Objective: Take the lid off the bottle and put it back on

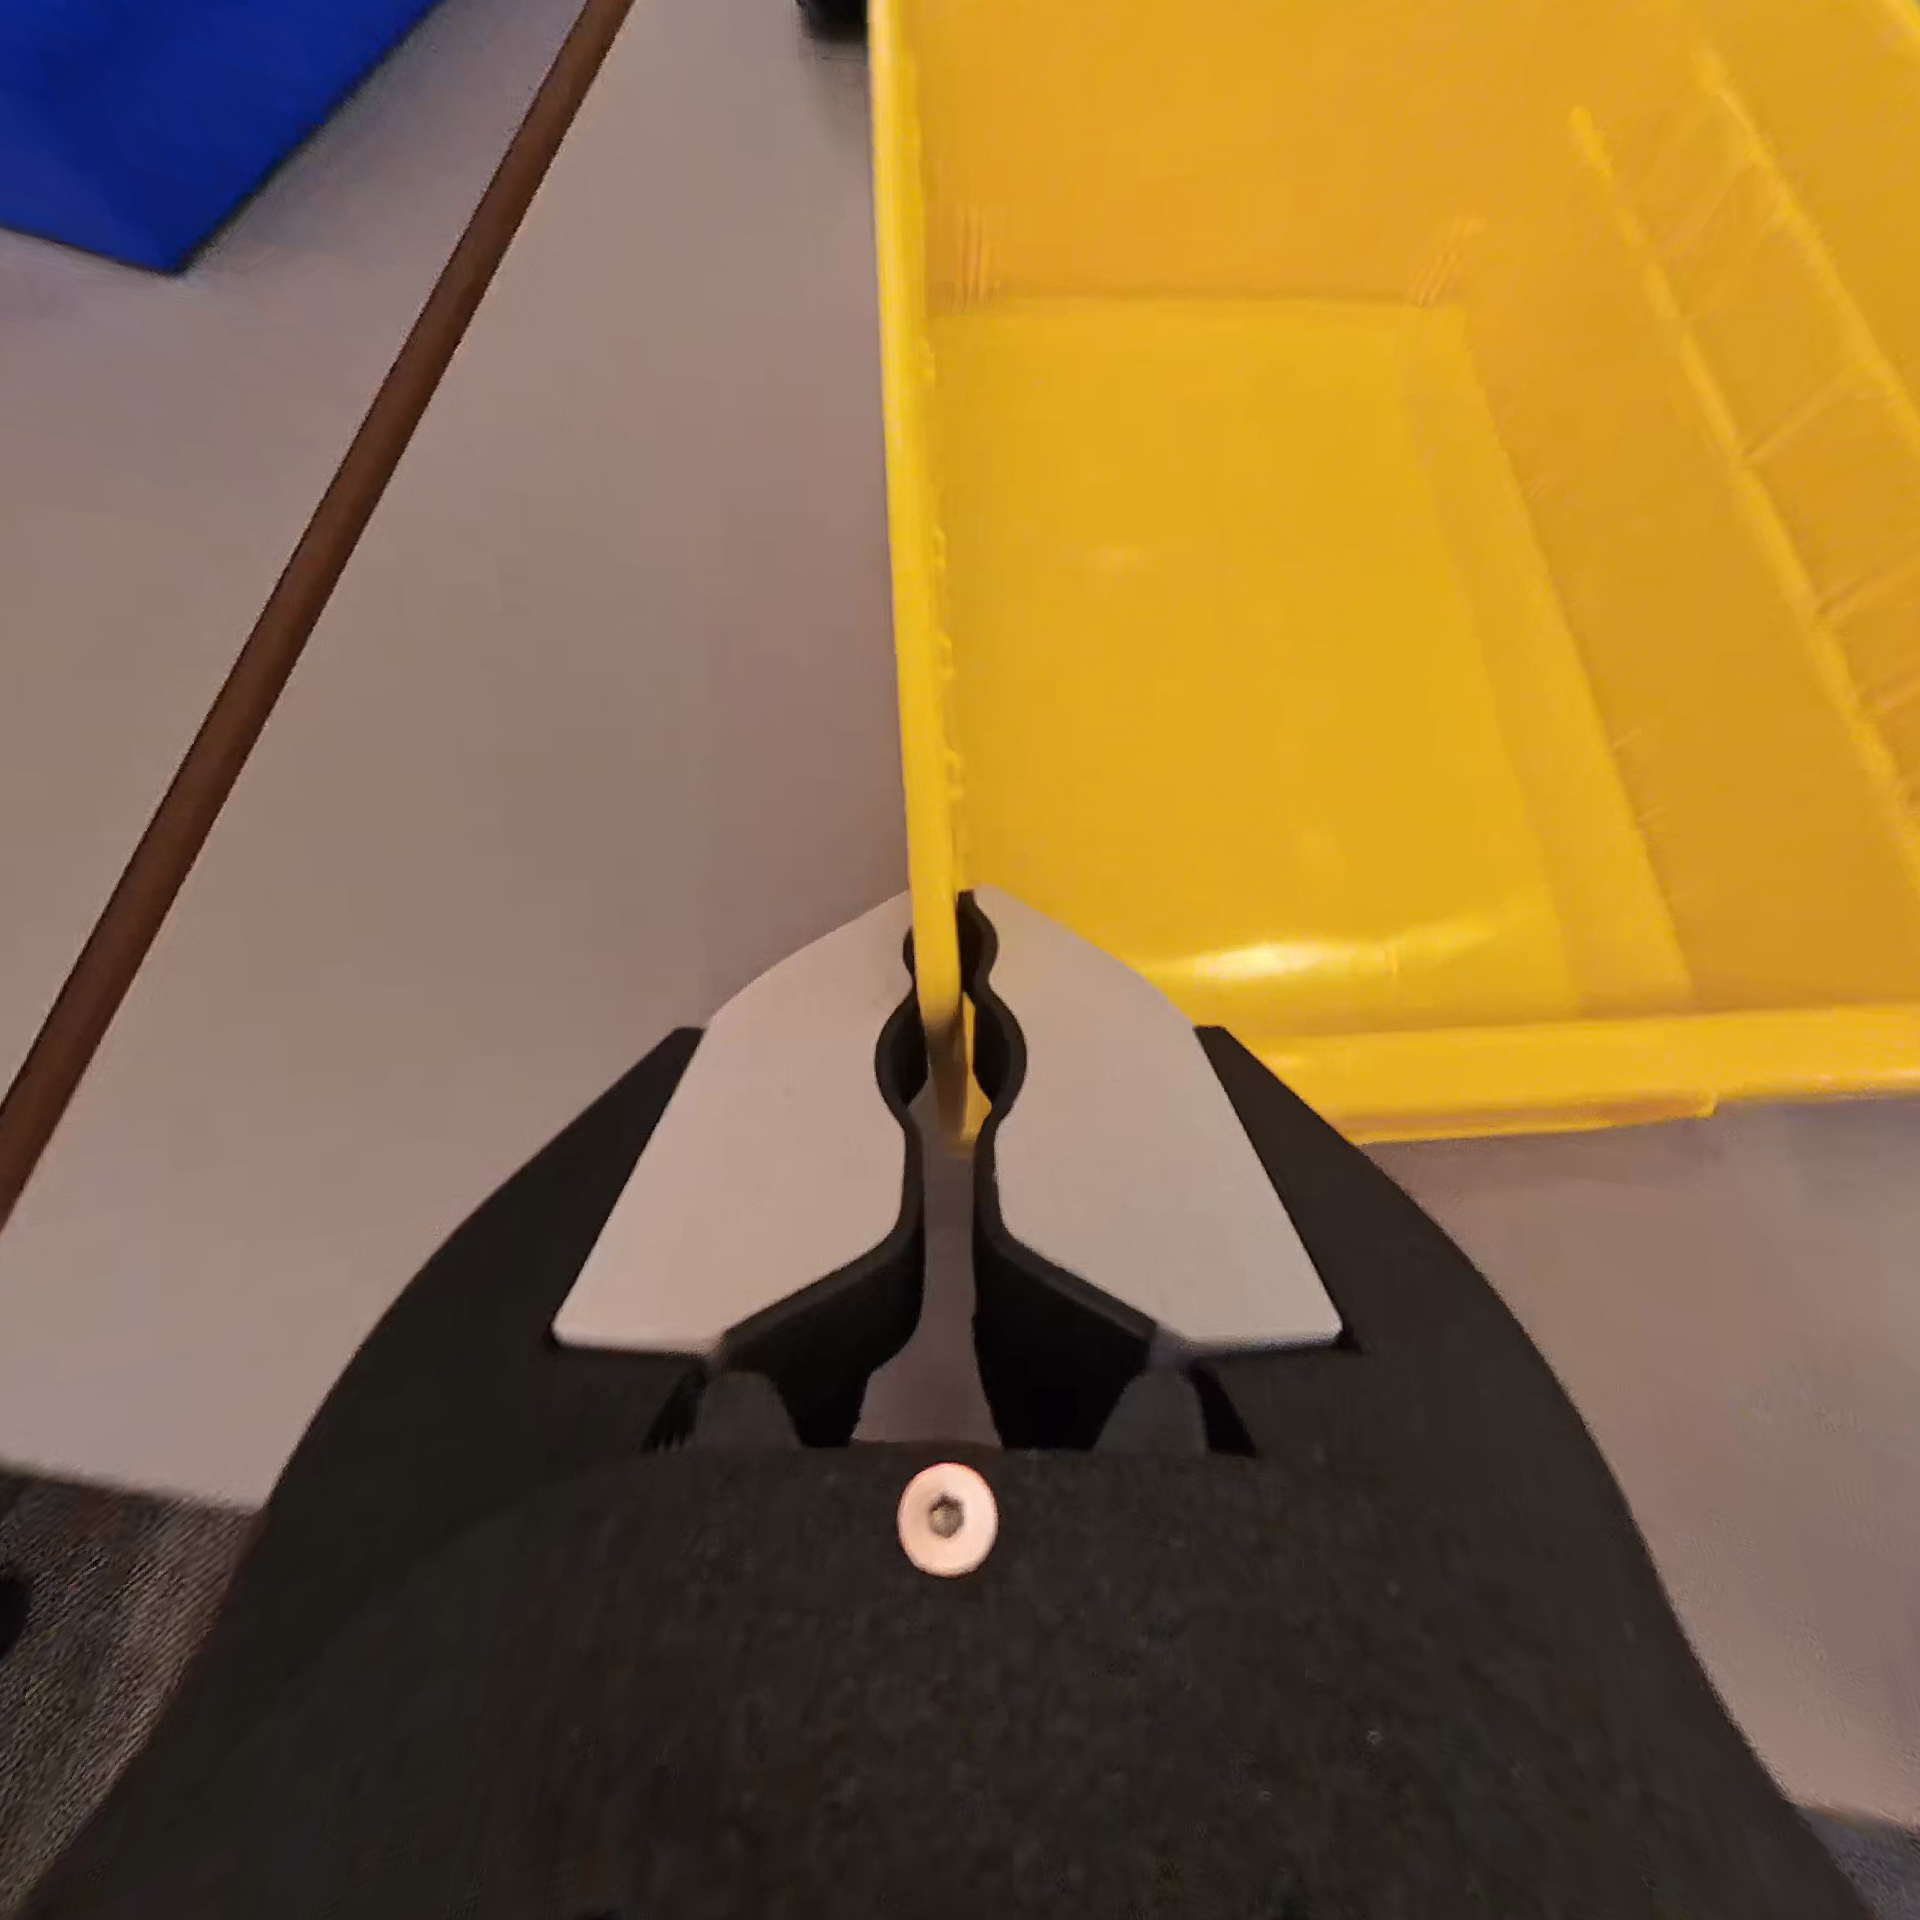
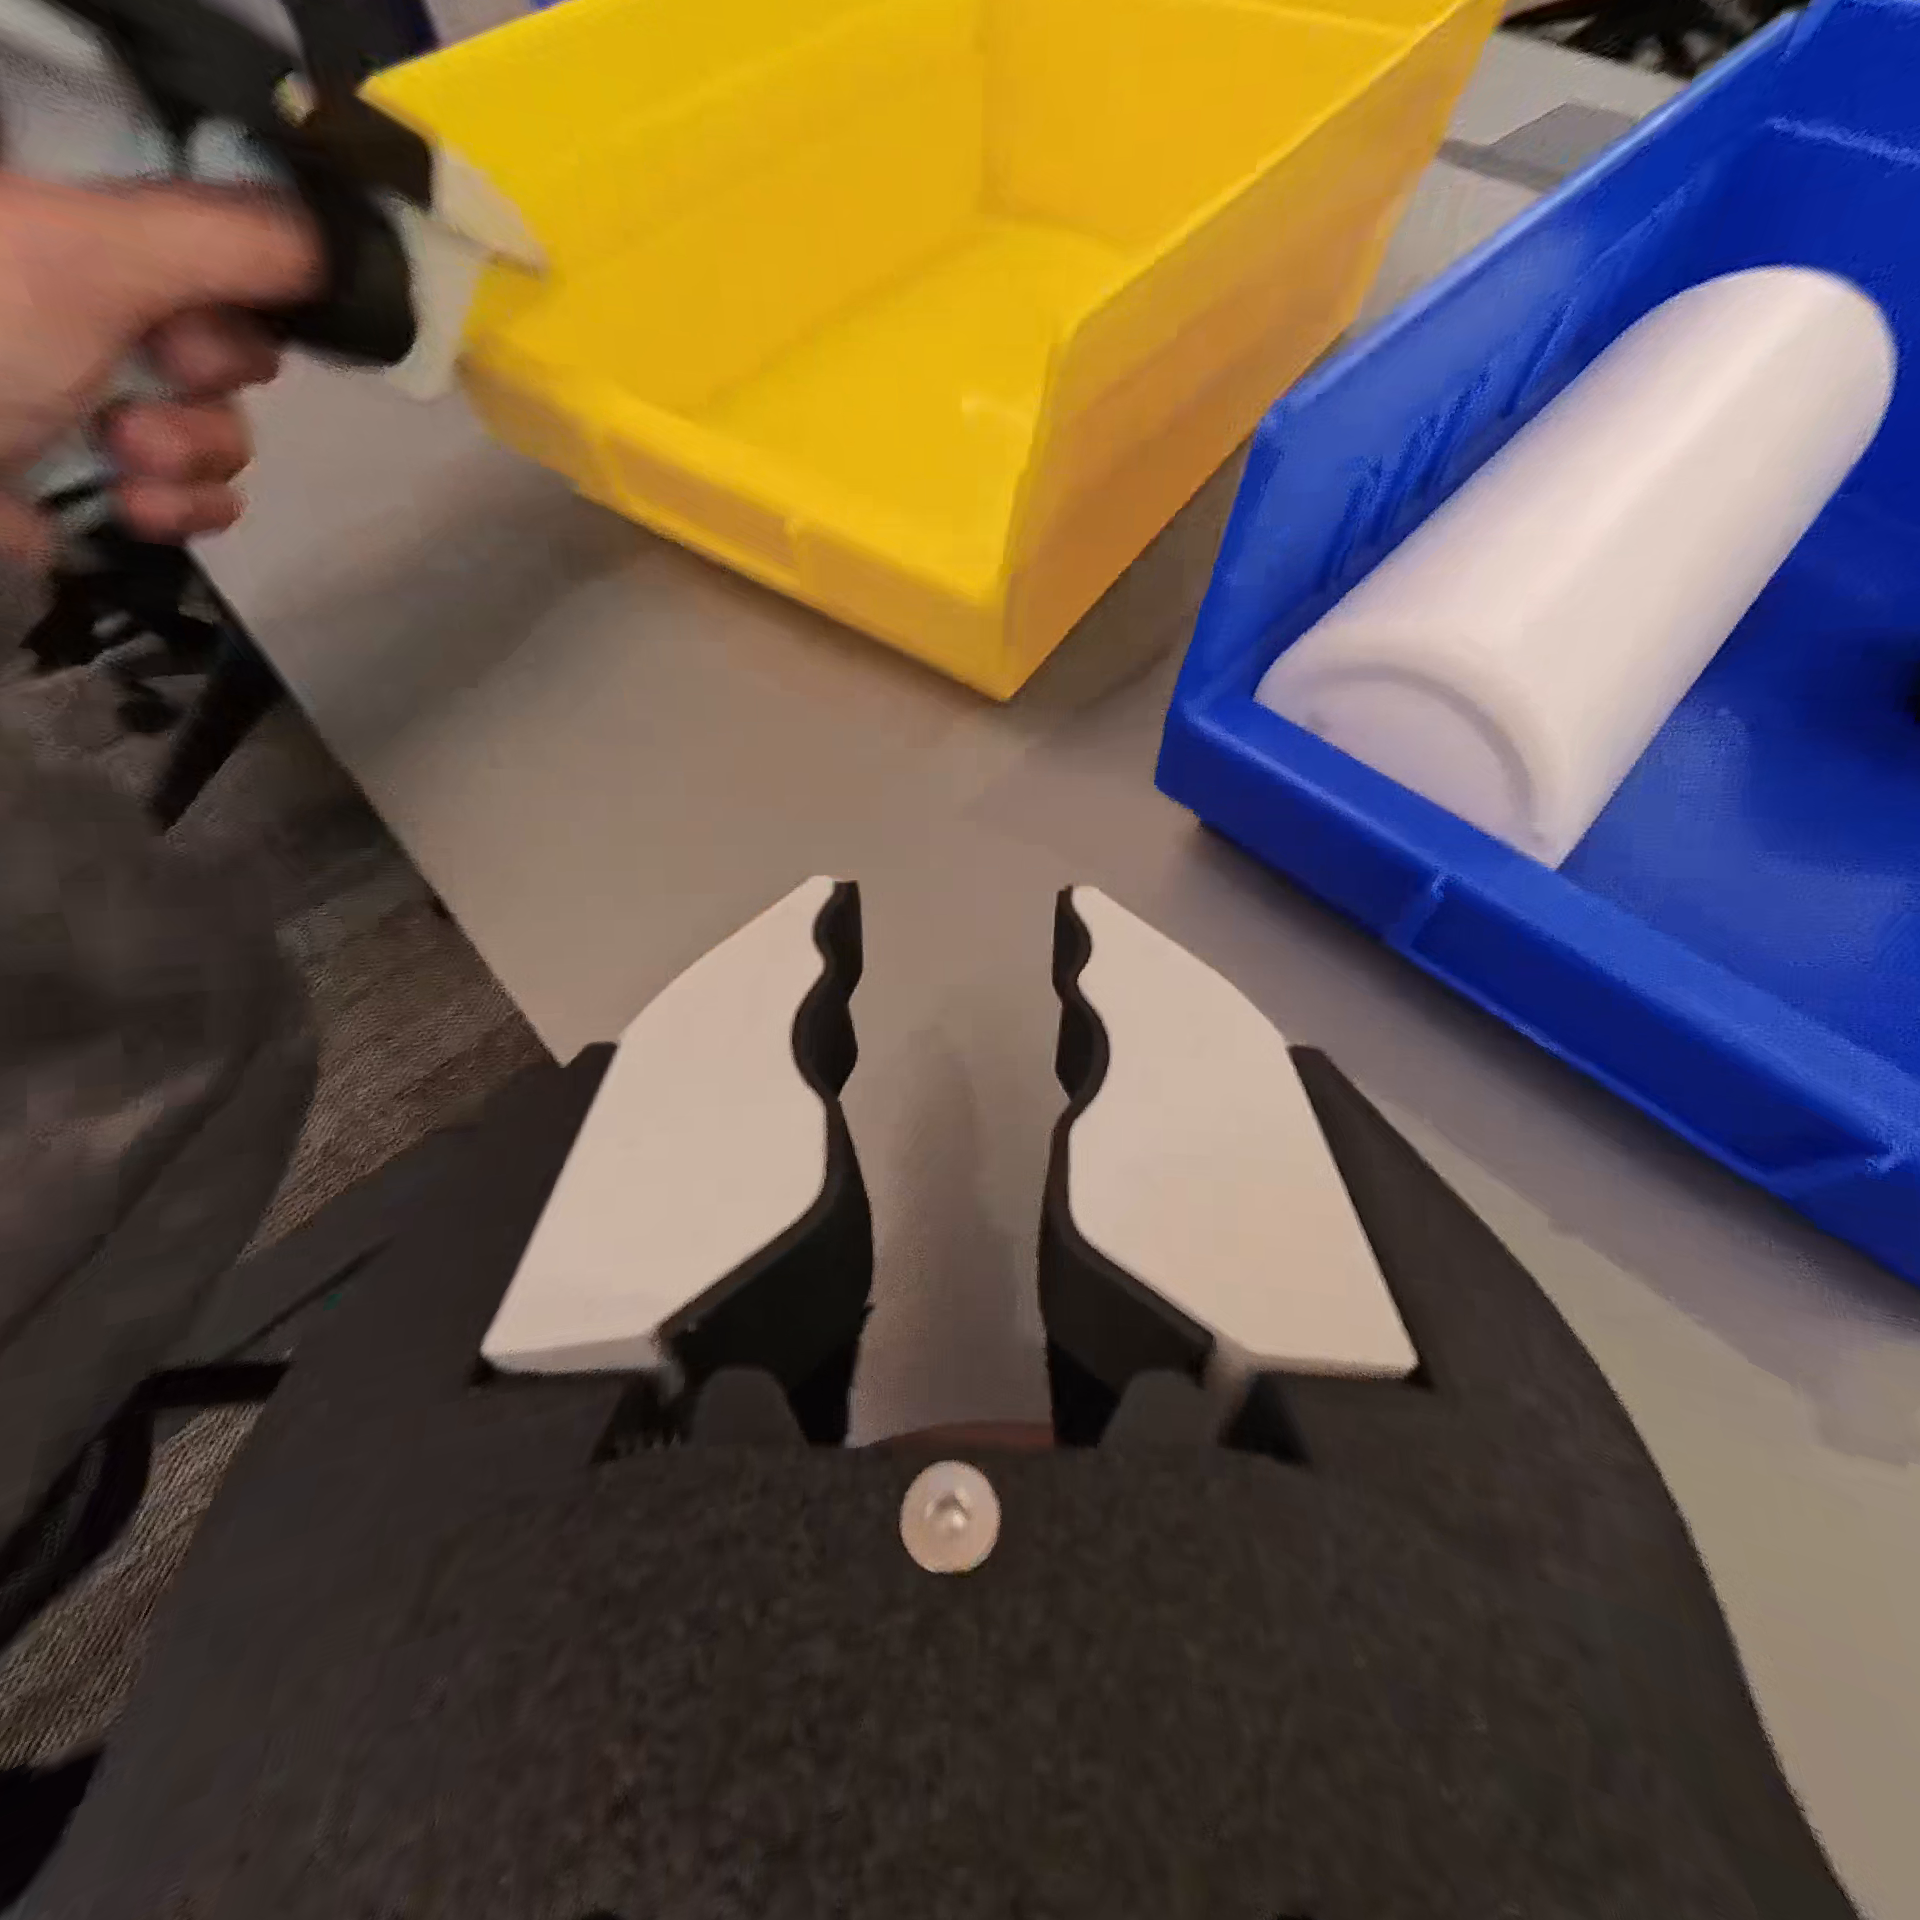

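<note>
My left gripper (image 1: 943, 987) is shut on the thin left wall of an empty yellow bin (image 1: 1299, 623); the wall runs between its pads. In the right wrist view the left gripper (image 2: 457, 249) shows at that bin's (image 2: 883, 343) near-left corner, held by a hand (image 2: 125, 312). My right gripper (image 2: 956, 935) is open and empty above the grey table (image 2: 727, 727), in front of both bins. A white bottle (image 2: 1579, 561) lies on its side in a blue bin (image 2: 1558, 987) at the right. Its lid is not clearly visible.
In the left wrist view a second blue object (image 1: 156, 114) lies at the far left beyond a dark brown strip (image 1: 343, 540) across the table (image 1: 623, 623). The table's edge and carpet floor (image 2: 156, 935) are at the left of the right wrist view.
</note>
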Tool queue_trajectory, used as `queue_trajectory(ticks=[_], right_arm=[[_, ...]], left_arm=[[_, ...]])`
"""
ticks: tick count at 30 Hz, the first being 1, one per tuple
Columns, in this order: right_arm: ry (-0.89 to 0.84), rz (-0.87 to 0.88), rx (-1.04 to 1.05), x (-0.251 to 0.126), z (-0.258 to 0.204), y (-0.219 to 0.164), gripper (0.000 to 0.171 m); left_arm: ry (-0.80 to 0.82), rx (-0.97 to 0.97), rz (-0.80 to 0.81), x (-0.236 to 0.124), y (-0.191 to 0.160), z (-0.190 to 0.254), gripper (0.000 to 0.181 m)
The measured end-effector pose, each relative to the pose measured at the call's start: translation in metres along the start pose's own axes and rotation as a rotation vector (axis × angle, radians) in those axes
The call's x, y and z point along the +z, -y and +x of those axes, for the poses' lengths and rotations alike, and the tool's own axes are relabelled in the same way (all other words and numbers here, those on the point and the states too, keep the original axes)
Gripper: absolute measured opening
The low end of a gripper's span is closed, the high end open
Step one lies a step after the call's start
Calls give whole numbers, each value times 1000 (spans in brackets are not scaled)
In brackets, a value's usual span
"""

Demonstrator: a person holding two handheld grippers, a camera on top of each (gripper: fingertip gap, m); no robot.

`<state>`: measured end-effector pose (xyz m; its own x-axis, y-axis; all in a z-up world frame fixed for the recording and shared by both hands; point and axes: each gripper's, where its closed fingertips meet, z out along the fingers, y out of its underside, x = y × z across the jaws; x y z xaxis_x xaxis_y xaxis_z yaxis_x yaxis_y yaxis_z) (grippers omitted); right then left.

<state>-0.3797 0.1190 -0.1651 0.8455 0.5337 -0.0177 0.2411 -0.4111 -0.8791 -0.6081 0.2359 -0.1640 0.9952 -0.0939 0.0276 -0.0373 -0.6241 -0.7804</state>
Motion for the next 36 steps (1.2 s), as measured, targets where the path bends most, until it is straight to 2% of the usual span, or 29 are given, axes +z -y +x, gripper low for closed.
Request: queue_trajectory(ticks=[3,5,10,12,14,19,23,26,30,33,36], right_arm=[[-53,34,32,15,-3,19,36],[-29,21,75,26,-13,24,36],[-133,-10,41,41,-12,19,32],[-115,1,21,42,-18,18,30],[-161,-6,-15,36,-12,20,6],[-194,67,-42,6,-12,50,4],[-250,231,-72,-39,7,101,4],[-315,331,-65,-84,42,136,4],[-450,380,-44,-148,122,158,3],[-576,370,-8,-197,201,146,3],[-651,322,88,-243,288,108,3]], left_arm=[[25,-4,-4,-30,-24,7,3],[32,-6,2,-48,-39,11,4],[30,-12,26,-83,-67,20,4],[24,-29,37,-93,-74,23,5],[43,-11,49,-103,-77,23,6],[95,39,157,-136,-56,33,4],[105,103,323,-173,2,63,4],[77,168,426,-192,53,107,4],[-59,238,482,-184,106,201,5],[-143,322,493,-163,128,295,6],[-222,406,484,-139,130,402,6]])
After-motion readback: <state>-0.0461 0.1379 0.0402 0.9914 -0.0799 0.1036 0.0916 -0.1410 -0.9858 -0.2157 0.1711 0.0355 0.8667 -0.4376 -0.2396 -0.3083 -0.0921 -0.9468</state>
